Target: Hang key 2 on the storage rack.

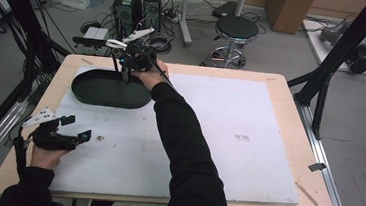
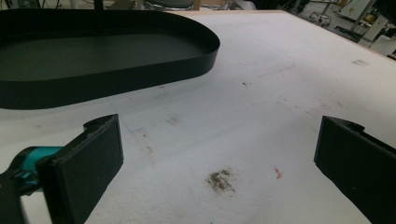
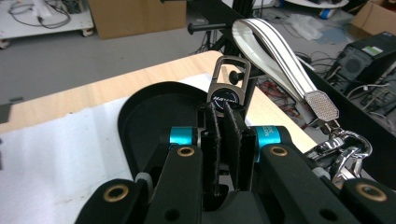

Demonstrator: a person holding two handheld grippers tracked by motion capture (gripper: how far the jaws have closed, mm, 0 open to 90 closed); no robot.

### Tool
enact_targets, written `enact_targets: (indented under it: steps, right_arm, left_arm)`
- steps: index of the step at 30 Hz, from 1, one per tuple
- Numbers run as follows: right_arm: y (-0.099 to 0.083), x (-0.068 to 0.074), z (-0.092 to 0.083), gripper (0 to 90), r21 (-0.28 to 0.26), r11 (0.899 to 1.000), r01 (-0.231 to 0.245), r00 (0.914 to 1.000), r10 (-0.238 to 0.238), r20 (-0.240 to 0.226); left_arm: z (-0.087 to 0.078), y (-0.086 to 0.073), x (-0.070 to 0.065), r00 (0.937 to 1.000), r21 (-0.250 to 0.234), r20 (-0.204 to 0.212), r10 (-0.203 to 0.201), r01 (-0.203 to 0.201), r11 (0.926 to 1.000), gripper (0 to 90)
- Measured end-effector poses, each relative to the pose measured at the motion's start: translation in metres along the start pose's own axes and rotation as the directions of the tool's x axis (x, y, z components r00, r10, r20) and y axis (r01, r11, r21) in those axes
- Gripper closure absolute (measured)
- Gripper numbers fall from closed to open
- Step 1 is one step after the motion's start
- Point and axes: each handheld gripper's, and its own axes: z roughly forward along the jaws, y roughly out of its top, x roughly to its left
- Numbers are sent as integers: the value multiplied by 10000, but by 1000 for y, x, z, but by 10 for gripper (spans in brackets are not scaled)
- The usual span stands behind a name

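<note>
A pale wooden table [image 1: 278, 81], topped by a white mat [image 1: 228, 137] covering nearly the whole surface, with bare wood showing as a narrow border all round. On the mat, toward the far left, a black oval tray [image 1: 109, 95] with a low upright wall, lying flat. Near the left front, a small brownish smudge [image 2: 221, 180] on the mat, with a tiny reddish speck [image 2: 278, 173] just beside it. Toward the right of the mat, a faint grey mark [image 1: 241, 137], well apart from the tray.

Even overhead room light, soft faint shadows, slightly grainy pictures, near jaws a little soft
</note>
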Motion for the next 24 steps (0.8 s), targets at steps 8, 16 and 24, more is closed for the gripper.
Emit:
enact_targets:
  steps: [8, 16, 24]
  right_arm:
    - [-1, 6, 8, 852, 174, 9997, 141, 9985, -150, 532]
    - [-6, 13, 24, 850, 439, 9978, 500, 9911, -550, 1213]
    - [-5, 12, 34, 843, 339, 9987, 372, 9902, -414, 1335]
  left_arm:
    - [0, 0, -1, 10000, 30, -9, 31, -31, 10000, 17]
    - [0, 0, -1, 10000, -10, 5, -3, 3, 10000, 17]
    - [1, 0, -2, 10000, 68, 40, 89, -90, 9999, 18]
